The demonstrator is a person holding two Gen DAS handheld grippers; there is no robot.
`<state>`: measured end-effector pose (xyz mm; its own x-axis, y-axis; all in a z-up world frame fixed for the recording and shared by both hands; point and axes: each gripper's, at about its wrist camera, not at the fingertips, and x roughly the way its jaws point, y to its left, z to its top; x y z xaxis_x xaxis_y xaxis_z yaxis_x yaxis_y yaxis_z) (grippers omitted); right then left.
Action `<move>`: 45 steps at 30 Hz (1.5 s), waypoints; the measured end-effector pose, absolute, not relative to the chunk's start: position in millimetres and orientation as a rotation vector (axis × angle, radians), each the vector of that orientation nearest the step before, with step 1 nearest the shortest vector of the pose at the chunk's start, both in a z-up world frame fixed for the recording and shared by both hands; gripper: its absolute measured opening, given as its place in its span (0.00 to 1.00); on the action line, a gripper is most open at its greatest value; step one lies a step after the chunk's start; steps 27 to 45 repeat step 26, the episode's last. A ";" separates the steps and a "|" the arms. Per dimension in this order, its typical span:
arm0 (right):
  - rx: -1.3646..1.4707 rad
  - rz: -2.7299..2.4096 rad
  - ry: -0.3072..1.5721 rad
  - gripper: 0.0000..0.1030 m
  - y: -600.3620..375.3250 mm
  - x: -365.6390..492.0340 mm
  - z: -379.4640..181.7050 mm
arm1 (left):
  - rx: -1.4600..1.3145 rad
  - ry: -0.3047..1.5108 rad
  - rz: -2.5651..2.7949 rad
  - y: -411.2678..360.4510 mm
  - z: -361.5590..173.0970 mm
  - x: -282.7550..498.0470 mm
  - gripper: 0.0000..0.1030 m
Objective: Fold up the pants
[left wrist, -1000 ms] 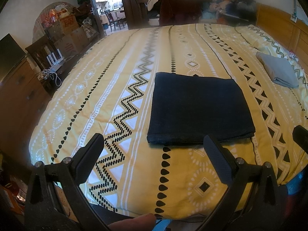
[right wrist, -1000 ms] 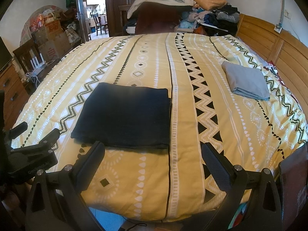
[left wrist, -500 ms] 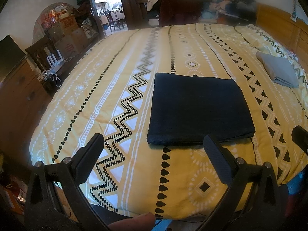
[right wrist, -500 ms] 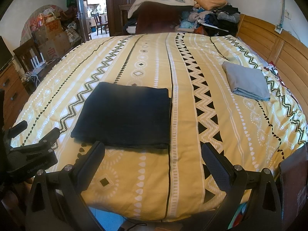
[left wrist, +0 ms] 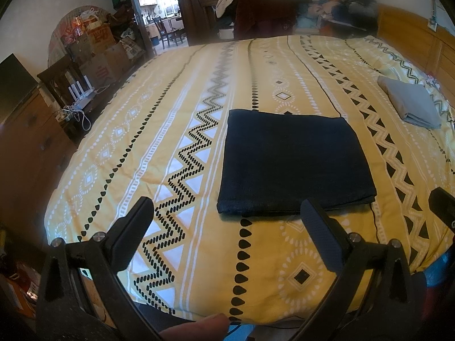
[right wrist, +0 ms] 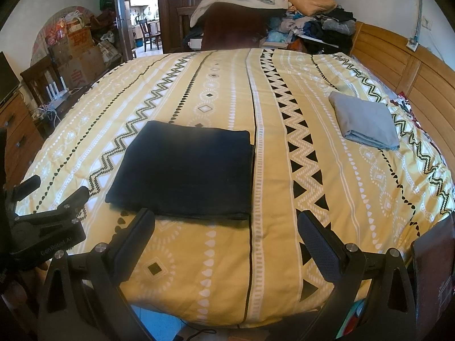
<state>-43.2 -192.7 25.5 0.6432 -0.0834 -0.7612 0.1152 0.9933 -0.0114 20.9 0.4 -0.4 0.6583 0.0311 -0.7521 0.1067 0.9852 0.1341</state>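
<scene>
Soft daylight, bright doorway [left wrist: 159,8] glare, fisheye-bent dark corners, blurred far clutter [left wrist: 335,2].

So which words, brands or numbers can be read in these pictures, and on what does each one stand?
"GenRobot AI": white print on the left gripper body, seen in the right wrist view; the last letters are faint.
Red print on the boxes by the door: too blurred to read.
Pants, bedspread, grey cloth: no text.

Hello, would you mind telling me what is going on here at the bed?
A person is folding pants with a handheld gripper in each hand. The dark pants lie folded into a flat rectangle on the yellow patterned bedspread. The left gripper and right gripper are both open, hold nothing and hover near the bed's edge. A folded grey garment lies apart, toward the wooden headboard.
</scene>
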 end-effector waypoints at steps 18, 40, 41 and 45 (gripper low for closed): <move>0.042 -0.095 0.865 0.99 -190.3 -40.9 24.1 | 0.178 0.852 -0.040 -1.7 -0.6 20.8 1.00; 0.036 -0.093 0.850 0.99 -191.0 -42.7 25.8 | 0.155 0.864 -0.063 -4.9 -3.1 18.8 1.00; 0.036 -0.093 0.850 0.99 -191.0 -42.7 25.8 | 0.155 0.864 -0.063 -4.9 -3.1 18.8 1.00; 0.036 -0.093 0.850 0.99 -191.0 -42.7 25.8 | 0.155 0.864 -0.063 -4.9 -3.1 18.8 1.00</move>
